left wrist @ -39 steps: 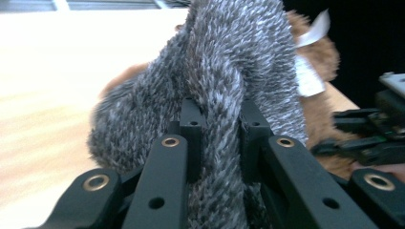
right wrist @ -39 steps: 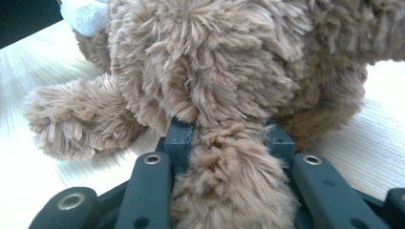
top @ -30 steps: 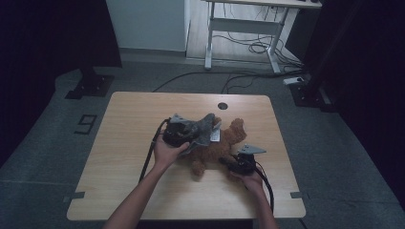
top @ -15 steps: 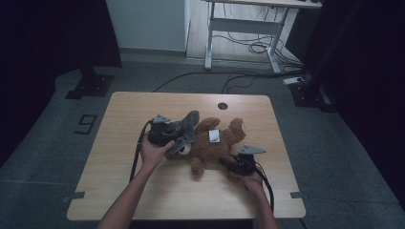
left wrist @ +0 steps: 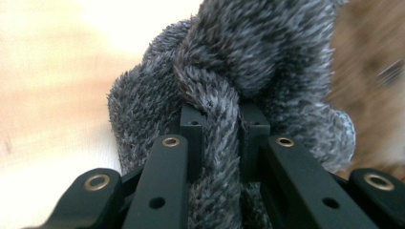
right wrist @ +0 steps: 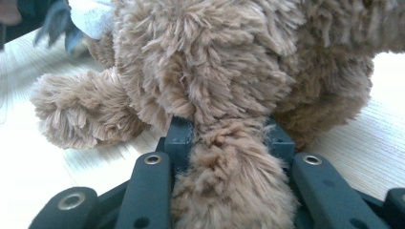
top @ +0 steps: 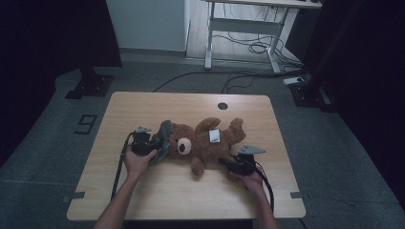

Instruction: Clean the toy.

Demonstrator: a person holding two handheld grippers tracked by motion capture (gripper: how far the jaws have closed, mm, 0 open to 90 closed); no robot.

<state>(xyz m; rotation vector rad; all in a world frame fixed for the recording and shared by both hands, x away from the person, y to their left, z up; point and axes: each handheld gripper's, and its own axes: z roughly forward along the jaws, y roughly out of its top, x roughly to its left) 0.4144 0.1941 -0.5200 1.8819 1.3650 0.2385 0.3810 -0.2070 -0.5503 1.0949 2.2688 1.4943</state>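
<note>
Teddy bear pulled clear of its grey hat on the worktop.

Seen from the high view, the one brown teddy bear (top: 205, 140) lay on its back near the middle of the worktop (top: 143, 107), and the single grey hat (top: 163, 141), which half a second earlier had sat over the bear's head, had slid off to the left, leaving the face bare. The left tool (top: 155, 145) had moved left with it; the right tool (top: 228, 163) had stayed at the bear's lower side. One white tag (top: 214, 135) lay on the belly, and a desk frame (top: 243, 28) stood beyond. In the left gripper view, both jaws pinched a fold of grey hat (left wrist: 224, 95). In the right gripper view, the jaws were clamped on a furry limb of the teddy bear (right wrist: 229, 86).
</note>
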